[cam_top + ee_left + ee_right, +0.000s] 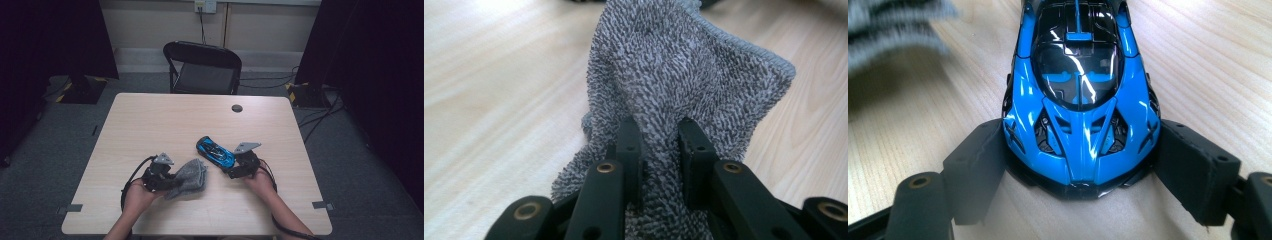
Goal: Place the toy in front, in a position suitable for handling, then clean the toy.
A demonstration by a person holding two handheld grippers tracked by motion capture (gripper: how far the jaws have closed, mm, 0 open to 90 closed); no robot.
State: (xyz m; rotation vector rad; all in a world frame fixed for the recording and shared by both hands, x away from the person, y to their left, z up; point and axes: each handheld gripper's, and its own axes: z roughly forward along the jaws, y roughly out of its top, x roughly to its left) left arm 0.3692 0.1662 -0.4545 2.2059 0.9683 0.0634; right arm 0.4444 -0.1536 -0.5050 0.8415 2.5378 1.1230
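A blue toy sports car (215,151) with a black roof rests on the wooden table (160,115), right of centre. My right gripper (231,170) is shut on one end of the car (1081,95), its pads (979,167) pressed against both sides of the body. A grey terry cloth (190,177) lies bunched on the table just left of the car. My left gripper (172,181) is shut on a fold of that cloth (674,80), which rises in a peak ahead of the fingers (629,145). The cloth's edge (893,30) appears blurred at the upper left of the right gripper view.
A small dark round disc (237,108) lies near the table's far edge. A black folding chair (202,67) stands behind the table. Cables and stand bases sit on the grey floor to both sides.
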